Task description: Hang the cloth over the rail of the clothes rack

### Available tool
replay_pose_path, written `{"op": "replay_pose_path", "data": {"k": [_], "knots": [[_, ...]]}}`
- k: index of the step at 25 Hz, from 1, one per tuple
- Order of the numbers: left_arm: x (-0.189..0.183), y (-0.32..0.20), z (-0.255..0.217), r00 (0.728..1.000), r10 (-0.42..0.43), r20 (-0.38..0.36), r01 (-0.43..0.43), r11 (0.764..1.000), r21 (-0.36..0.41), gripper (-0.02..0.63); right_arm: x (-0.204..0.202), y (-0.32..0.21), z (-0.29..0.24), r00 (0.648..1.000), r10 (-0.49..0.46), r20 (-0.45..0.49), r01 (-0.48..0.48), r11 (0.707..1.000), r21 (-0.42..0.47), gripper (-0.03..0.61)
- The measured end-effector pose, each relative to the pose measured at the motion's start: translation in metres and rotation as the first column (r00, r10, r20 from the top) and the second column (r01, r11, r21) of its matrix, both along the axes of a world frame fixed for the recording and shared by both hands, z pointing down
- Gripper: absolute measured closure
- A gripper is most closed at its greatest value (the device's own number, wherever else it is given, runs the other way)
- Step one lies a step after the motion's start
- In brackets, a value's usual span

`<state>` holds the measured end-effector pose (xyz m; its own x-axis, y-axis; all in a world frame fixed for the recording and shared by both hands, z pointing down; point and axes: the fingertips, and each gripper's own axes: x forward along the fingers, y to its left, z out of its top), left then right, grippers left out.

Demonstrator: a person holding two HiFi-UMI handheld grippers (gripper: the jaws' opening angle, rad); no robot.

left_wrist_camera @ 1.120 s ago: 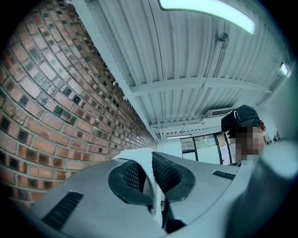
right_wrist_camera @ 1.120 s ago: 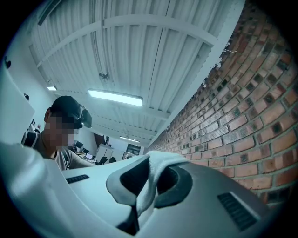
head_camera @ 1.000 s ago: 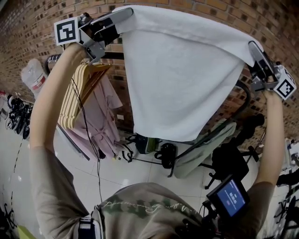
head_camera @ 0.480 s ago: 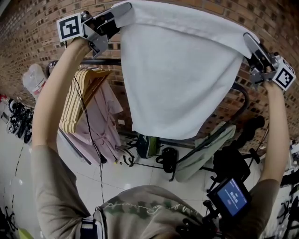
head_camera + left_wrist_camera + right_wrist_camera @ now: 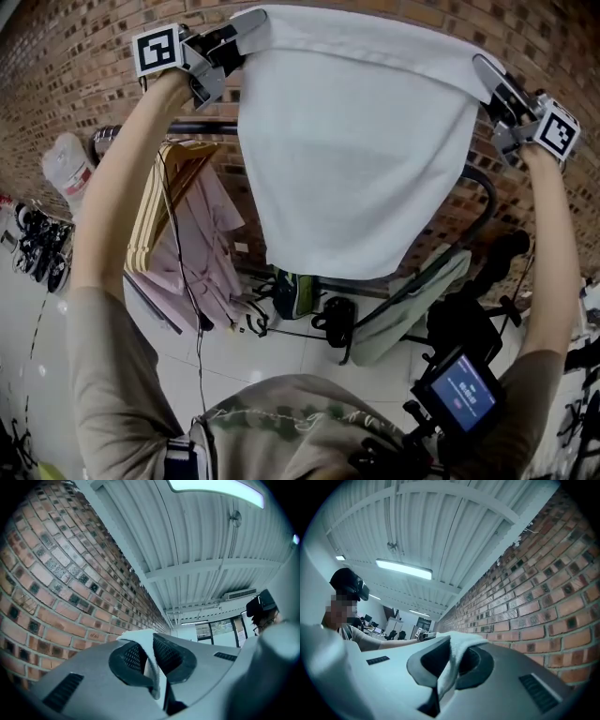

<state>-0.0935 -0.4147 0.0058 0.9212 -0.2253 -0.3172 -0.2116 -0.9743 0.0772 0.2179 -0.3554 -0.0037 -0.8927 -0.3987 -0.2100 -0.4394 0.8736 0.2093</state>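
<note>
Cloth (image 5: pixel 356 159), white and lifted high, hangs stretched between my two tools in front of a brick wall (image 5: pixel 66 66), its lower edge tapering to a point near the centre of the head view. My left tool (image 5: pixel 246 23), at 11 o'clock, is clamped on one top corner. My right tool (image 5: pixel 483 73), at 2 o'clock, is clamped on the other, and both gripper views show a fold of fabric pinched between the pads. The rack's dark rail (image 5: pixel 202 126) runs level at 9 o'clock, below the cloth's top edge, carrying wooden hangers (image 5: pixel 155 202) and a pink garment (image 5: pixel 202 248). The cloth is held above it, not laid over it. Pale floor tiles (image 5: pixel 272 352) lie beneath at 6 o'clock. Overhead are a ribbed white ceiling (image 5: pixel 201 541) and a strip light (image 5: pixel 220 489).
</note>
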Motion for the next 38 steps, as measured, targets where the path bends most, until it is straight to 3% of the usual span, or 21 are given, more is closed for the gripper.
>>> {"op": "replay_pose_path", "data": {"k": [5,10,16,20,25,27,32,34,38], "knots": [[0.003,-0.020,0.013,0.998,-0.034,0.043,0.034,0.999,-0.002,0.595,0.005,-0.028,0.014,0.999,0.030,-0.009,-0.031,0.998,-0.054,0.565],[0.016,-0.045,0.030,0.998,-0.044,0.045,0.046,0.997,-0.055,0.595,0.016,-0.058,0.036,0.998,0.053,0.027,-0.049,0.992,-0.116,0.565],[0.022,-0.068,0.055,0.992,-0.092,0.083,0.095,0.995,-0.034,0.595,0.021,-0.076,0.060,0.998,0.062,0.007,-0.060,0.987,-0.146,0.565],[0.025,-0.083,0.065,0.993,-0.093,0.071,0.099,0.991,-0.087,0.595,0.022,-0.092,0.072,0.997,0.071,0.004,-0.069,0.981,-0.184,0.565],[0.028,-0.100,0.077,0.985,-0.111,0.136,0.123,0.989,-0.082,0.595,0.024,-0.107,0.090,0.996,0.088,-0.005,-0.087,0.972,-0.219,0.565],[0.030,-0.107,0.085,0.982,-0.108,0.152,0.126,0.986,-0.111,0.595,0.024,-0.113,0.095,0.996,0.093,0.000,-0.090,0.970,-0.225,0.565],[0.032,-0.120,0.107,0.989,-0.032,0.147,0.073,0.958,-0.279,0.595,0.022,-0.126,0.114,0.995,0.099,-0.020,-0.100,0.954,-0.281,0.565],[0.031,-0.124,0.115,0.986,-0.034,0.163,0.081,0.953,-0.291,0.595,0.023,-0.131,0.121,0.994,0.109,-0.031,-0.113,0.946,-0.303,0.565],[0.031,-0.126,0.119,0.988,-0.024,0.150,0.073,0.943,-0.326,0.595,0.025,-0.132,0.120,0.993,0.120,-0.020,-0.121,0.957,-0.262,0.565]]}}
